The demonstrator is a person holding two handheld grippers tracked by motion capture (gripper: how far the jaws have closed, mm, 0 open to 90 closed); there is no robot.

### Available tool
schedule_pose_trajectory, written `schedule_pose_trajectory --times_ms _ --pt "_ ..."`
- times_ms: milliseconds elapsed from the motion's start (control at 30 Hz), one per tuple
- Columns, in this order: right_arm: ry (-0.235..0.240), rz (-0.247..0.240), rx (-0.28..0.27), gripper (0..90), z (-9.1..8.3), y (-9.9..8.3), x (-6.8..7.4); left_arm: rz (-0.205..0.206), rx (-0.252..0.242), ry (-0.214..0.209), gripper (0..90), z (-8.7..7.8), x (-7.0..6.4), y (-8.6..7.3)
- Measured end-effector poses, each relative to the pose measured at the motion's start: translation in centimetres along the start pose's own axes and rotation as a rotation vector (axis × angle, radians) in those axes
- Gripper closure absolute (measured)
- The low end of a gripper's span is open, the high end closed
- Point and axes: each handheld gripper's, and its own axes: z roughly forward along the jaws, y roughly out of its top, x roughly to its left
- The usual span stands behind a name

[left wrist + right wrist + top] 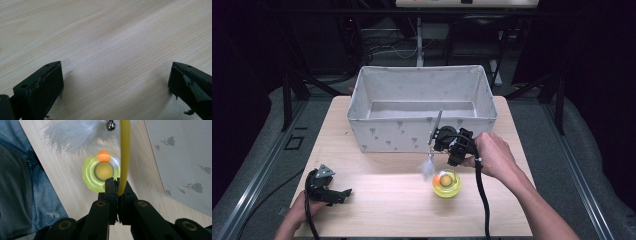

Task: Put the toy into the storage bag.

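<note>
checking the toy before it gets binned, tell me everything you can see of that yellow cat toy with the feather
The cat toy has a round translucent yellow-green base with a yellow dome at its centre and an orange ball on its ring. It appears to rest on the wooden table, just in front of the fabric bin. A thin yellow wand rises from it, carrying a white feather tuft and a small silver bell. The right tongs are shut on the wand.
</note>
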Motion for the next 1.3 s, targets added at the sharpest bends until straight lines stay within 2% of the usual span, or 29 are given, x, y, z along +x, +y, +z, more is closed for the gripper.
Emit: schedule_pose_trajectory --times_ms 500,1300 --pt "-0.015 0.061 -0.003 87.9 -0.6 -1.1 -2.1 0.000 0.000 0.000 0.0 0.0 0.0 0.0" --pt "-0.038 0.128 0.012 87.9 -2.1 -2.3 -5.1 -0.001 0.000 0.000 0.0 0.0 0.0 0.0"
